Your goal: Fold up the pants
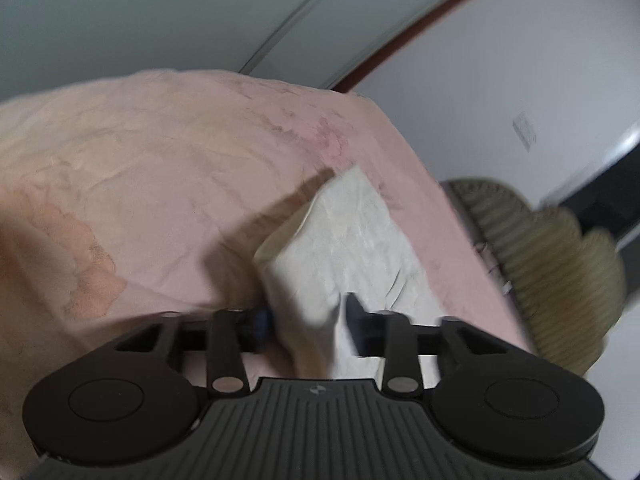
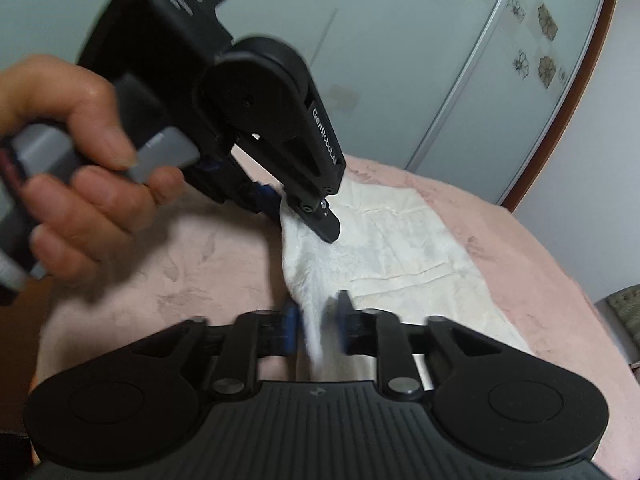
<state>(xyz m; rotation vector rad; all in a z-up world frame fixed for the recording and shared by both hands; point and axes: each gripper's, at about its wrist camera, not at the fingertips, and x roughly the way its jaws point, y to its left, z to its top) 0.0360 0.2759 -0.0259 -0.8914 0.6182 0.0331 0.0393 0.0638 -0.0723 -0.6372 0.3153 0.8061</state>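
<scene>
White pants (image 2: 408,248) lie on a pink bedspread (image 2: 192,264); they also show in the left wrist view (image 1: 352,248). My left gripper (image 1: 310,316) is shut on a raised fold of the pants' edge. It also shows in the right wrist view (image 2: 304,208), held by a hand, pinching the cloth. My right gripper (image 2: 314,316) is shut on the same lifted edge, closer to me. The cloth hangs between both grippers above the bed.
The pink bedspread (image 1: 160,168) covers the bed to the left and behind. A ribbed olive cushion or chair (image 1: 552,248) stands off the bed's right side. A wardrobe with sliding doors (image 2: 480,60) stands behind the bed.
</scene>
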